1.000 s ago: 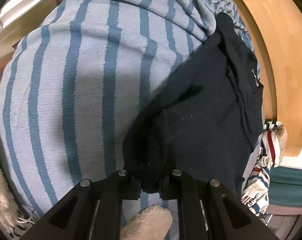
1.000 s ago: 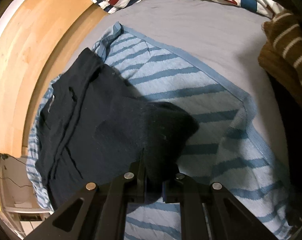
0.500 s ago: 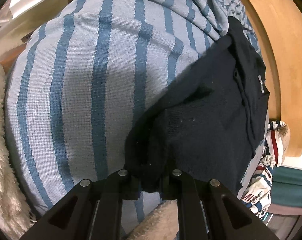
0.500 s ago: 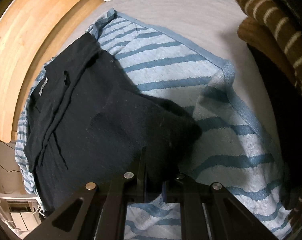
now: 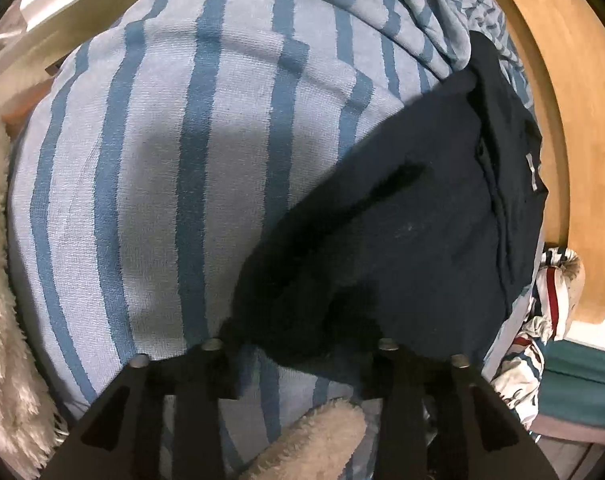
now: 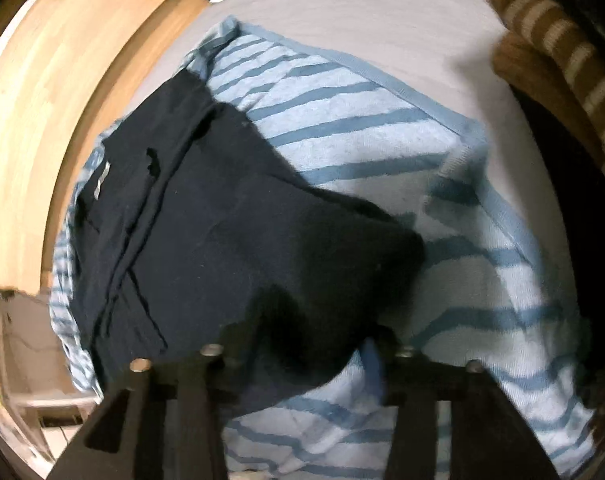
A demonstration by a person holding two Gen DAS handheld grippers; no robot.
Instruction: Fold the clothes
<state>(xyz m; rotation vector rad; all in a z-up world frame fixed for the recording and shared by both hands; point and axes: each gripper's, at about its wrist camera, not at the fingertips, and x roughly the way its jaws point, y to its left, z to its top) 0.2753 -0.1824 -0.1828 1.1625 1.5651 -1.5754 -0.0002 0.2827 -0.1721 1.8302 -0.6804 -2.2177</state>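
On the bed, a dark navy garment (image 5: 402, 240) lies across a blue-striped towel (image 5: 162, 184), its far side running along the wooden bed frame (image 5: 542, 80); the right wrist view shows the same garment (image 6: 190, 240) spread over the towel (image 6: 382, 132), with grey bedsheet (image 6: 362, 20) beyond and a brown striped knit (image 6: 562, 52) off to the right. Both tongs have just been opening. A second ago each pair was pinched tight on the near edge of the garment; now the left tongs (image 5: 298, 350) stand spread, and the cloth that was gathered between them has slumped down onto the towel, lying in the gap without the pads pressing on it. The right tongs (image 6: 306, 352) are likewise spread, the rounded fold of dark fabric resting loose between the jaws and bulging a little toward the right. Both views also show more of the towel and less bunching at the bottom edge than before, so the fabric looks to have settled. That reads as a release: the near edge has been carried over and let go, so one fold of the garment seems to be laid. The near corners are still humped rather than flat, so smoothing or a second fold probably follows, and pulling back carelessly could drag the loose edge out of line.
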